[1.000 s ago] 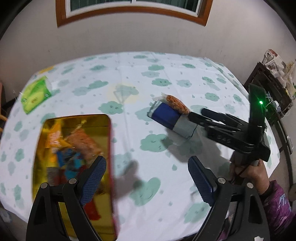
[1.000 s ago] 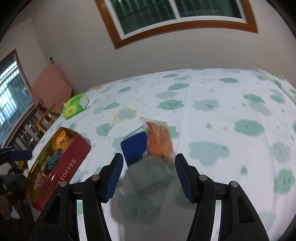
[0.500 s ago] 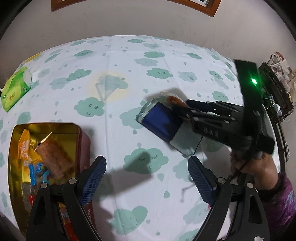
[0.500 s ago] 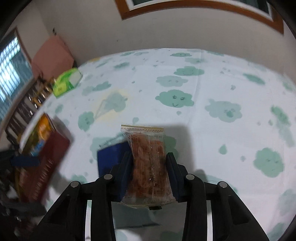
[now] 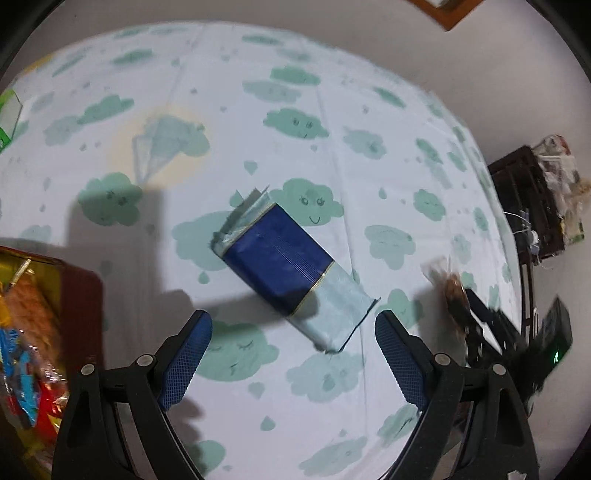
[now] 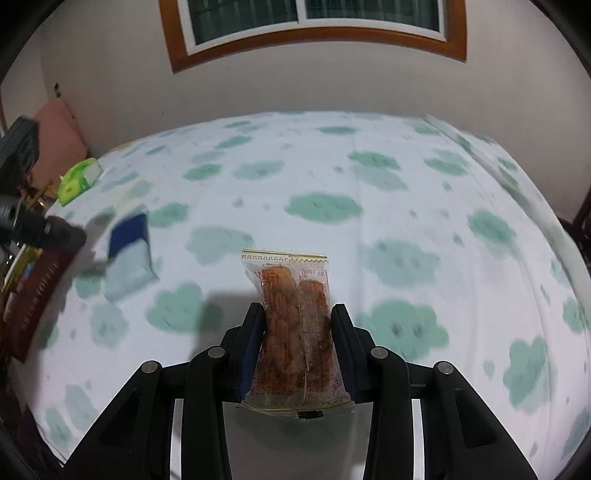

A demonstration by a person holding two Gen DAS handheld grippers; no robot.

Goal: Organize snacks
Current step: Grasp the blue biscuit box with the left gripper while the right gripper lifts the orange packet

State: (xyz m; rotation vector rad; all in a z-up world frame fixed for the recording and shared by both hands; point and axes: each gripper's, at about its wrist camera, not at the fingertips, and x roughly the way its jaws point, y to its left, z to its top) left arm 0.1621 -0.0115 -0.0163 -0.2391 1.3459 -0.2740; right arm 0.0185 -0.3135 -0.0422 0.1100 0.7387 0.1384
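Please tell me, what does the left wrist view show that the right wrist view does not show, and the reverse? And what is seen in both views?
Only the left wrist view shows the snacks inside the red tin and the dark shelf.

Only the right wrist view shows the window and the whole green box.

Both show the blue packet lying on the cloud tablecloth, and the orange snack pack clamped in the right hand-held gripper. The left hand-held gripper is open above the blue packet.

Cloud-print tablecloth [image 6: 406,192], wood-framed window [image 6: 314,22], green tissue box [image 6: 79,180], dark cluttered shelf [image 5: 532,206].
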